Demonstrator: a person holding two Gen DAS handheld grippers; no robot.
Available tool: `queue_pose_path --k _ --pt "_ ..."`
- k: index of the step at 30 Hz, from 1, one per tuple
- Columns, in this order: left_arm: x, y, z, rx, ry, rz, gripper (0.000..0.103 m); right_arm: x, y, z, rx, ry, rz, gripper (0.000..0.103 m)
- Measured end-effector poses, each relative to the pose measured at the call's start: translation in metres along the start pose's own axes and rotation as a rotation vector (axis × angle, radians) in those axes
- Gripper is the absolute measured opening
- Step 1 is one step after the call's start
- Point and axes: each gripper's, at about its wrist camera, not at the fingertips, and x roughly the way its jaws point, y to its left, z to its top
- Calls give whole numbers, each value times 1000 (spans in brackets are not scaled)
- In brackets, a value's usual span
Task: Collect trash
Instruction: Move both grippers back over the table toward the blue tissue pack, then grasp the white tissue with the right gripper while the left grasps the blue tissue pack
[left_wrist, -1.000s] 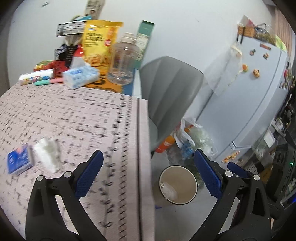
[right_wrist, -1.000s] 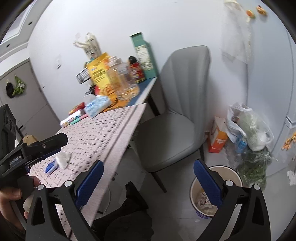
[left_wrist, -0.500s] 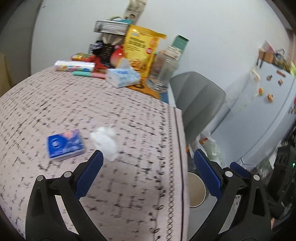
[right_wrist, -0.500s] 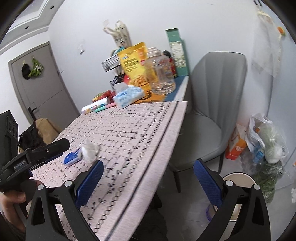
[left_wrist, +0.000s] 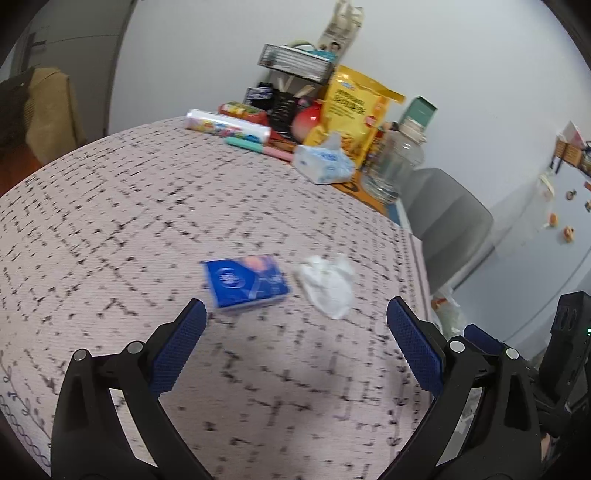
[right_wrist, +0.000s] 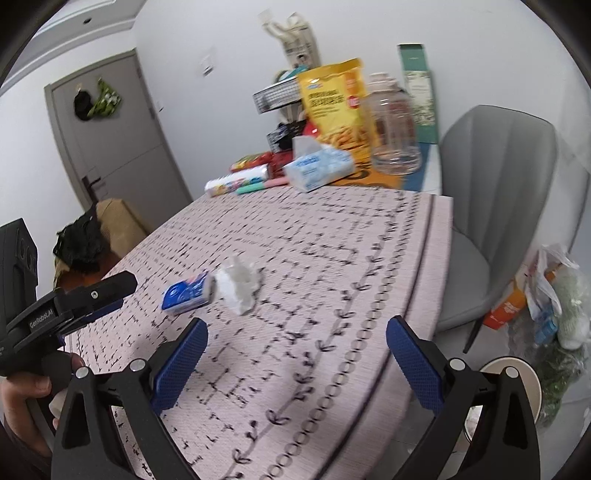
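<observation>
A crumpled white tissue (left_wrist: 327, 282) lies on the pink patterned tablecloth (left_wrist: 110, 221), right beside a small blue tissue pack (left_wrist: 245, 282). My left gripper (left_wrist: 295, 341) hovers open just short of both, nothing between its fingers. In the right wrist view the same crumpled tissue (right_wrist: 238, 284) and blue pack (right_wrist: 188, 293) sit mid-table, ahead and left of my open, empty right gripper (right_wrist: 297, 356). The left gripper (right_wrist: 96, 295) shows at that view's left edge, held by a hand. A trash bin (right_wrist: 517, 384) stands on the floor past the table's right edge, partly hidden by a finger.
At the table's far end stand a tissue box (right_wrist: 319, 166), a yellow snack bag (right_wrist: 336, 107), a clear jar (right_wrist: 393, 129), a green box and small packets. A grey chair (right_wrist: 495, 206) is at the right side. Bags (right_wrist: 554, 295) lie on the floor by the bin.
Both grippers have swung left from the bin and floor toward the table. The tissue and blue pack have moved from the left edge to near the centre of the left wrist view.
</observation>
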Motion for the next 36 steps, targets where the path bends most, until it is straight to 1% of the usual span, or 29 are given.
queue_pose_path --k 6,12,21,22,23,24,25,26,29,36 --pt "5 25 2 -45 5 38 97 29 24 6 -49 49 37 84" --pt "11 38 2 -63 13 67 97 59 46 14 -89 89 78 79" --pt "16 58 6 -82 20 140 97 110 66 21 -133 153 96 69" --pt "17 58 7 -82 23 144 97 116 69 21 -141 158 98 65" --pt "20 58 8 -83 27 149 97 121 70 21 -147 164 98 53" --pt "22 58 8 -84 30 152 97 127 73 21 -162 183 93 22" --pt "25 58 9 -83 34 154 97 133 76 20 -190 210 87 6" --pt "28 57 9 -79 40 156 97 136 80 18 -220 220 83 3" --pt "38 52 10 -73 58 161 97 128 79 18 -228 205 97 3" --pt "66 37 7 -48 112 177 97 106 52 23 -174 170 90 3"
